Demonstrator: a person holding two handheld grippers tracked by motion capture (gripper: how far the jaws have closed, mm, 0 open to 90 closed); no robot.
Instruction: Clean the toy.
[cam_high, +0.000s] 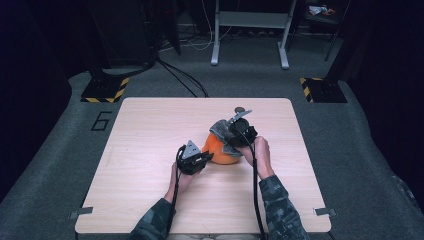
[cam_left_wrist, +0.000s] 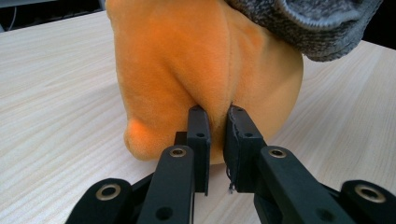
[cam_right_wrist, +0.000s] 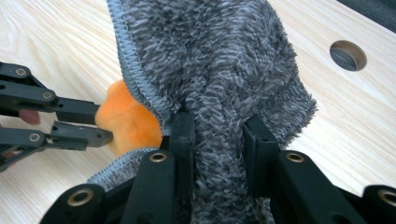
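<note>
Left gripper (cam_left_wrist: 218, 116) pinched on orange plush toy (cam_left_wrist: 187, 60); right gripper (cam_right_wrist: 218, 126) clamped on grey fleece cloth (cam_right_wrist: 210, 56).

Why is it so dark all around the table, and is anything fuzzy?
High view: light falls on the table, the room's edges go black. Left gripper view: the orange plush toy looks sharp. Right gripper view: the grey cloth is crisp, its near bottom slightly soft.

**A:** How was the light on my table (cam_high: 150, 200)?

**B:** Bright and even from overhead, soft shadows under my hands. The room around it went nearly black. The high view was a bit soft and grainy; my close-ups were sharp near the fingers, blurrier toward far edges. No glare.
</note>
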